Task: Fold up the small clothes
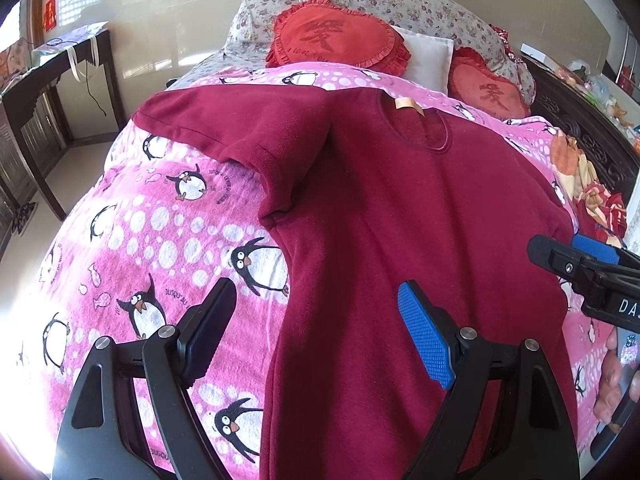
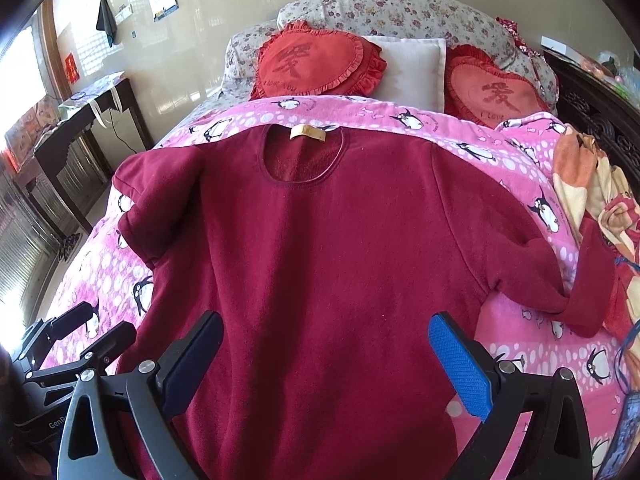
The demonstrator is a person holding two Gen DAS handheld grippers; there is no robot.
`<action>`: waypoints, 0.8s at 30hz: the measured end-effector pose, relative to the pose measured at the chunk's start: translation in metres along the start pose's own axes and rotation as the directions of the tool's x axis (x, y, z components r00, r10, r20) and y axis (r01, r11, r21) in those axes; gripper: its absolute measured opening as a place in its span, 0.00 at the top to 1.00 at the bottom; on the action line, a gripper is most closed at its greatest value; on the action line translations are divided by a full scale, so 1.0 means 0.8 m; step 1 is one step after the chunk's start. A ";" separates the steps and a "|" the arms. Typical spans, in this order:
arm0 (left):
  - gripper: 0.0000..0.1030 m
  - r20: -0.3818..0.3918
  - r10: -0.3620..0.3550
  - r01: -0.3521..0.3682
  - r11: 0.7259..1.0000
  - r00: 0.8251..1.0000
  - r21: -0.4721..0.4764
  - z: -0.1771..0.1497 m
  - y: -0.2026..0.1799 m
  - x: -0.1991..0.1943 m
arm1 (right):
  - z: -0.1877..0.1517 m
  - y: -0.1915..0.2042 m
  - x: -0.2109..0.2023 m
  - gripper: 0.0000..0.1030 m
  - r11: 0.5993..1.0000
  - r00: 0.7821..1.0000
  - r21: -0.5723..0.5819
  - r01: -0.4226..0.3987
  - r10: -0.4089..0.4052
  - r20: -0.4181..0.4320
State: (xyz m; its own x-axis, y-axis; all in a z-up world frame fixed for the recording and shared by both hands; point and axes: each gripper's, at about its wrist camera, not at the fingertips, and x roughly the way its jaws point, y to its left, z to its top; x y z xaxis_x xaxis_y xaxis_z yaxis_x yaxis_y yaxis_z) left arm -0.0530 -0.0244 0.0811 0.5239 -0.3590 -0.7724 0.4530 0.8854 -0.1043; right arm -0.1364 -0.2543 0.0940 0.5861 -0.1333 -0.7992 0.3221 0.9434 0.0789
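Fuzzy maroon fleece top (image 2: 320, 248) lies flat on plush penguin blanket (image 1: 152, 240).

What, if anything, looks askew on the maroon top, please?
The maroon top lies flat, but its left sleeve is bunched and doubled over, and its right sleeve trails crumpled off toward the bed's edge.
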 end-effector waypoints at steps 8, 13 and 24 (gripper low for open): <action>0.19 -0.009 0.007 -0.007 1.000 1.000 -0.013 0.000 0.005 0.004 | -0.007 0.008 0.012 0.01 1.000 1.000 -0.024 0.005 -0.006 -0.020; 0.19 -0.010 0.013 -0.013 1.000 1.000 -0.014 0.002 0.007 0.006 | -0.008 0.011 0.020 0.01 1.000 0.999 -0.023 -0.012 0.011 -0.033; 0.19 -0.018 0.013 -0.014 0.999 1.000 -0.030 0.006 0.014 0.011 | -0.004 0.025 0.032 0.01 0.999 0.999 -0.043 -0.019 0.017 -0.033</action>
State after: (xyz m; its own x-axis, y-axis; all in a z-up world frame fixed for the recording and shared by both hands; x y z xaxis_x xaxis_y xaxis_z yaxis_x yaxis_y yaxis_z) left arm -0.0400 -0.0191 0.0764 0.5170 -0.3417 -0.7848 0.4235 0.8989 -0.1125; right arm -0.1177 -0.2380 0.0734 0.5664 -0.1067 -0.8172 0.2785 0.9580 0.0679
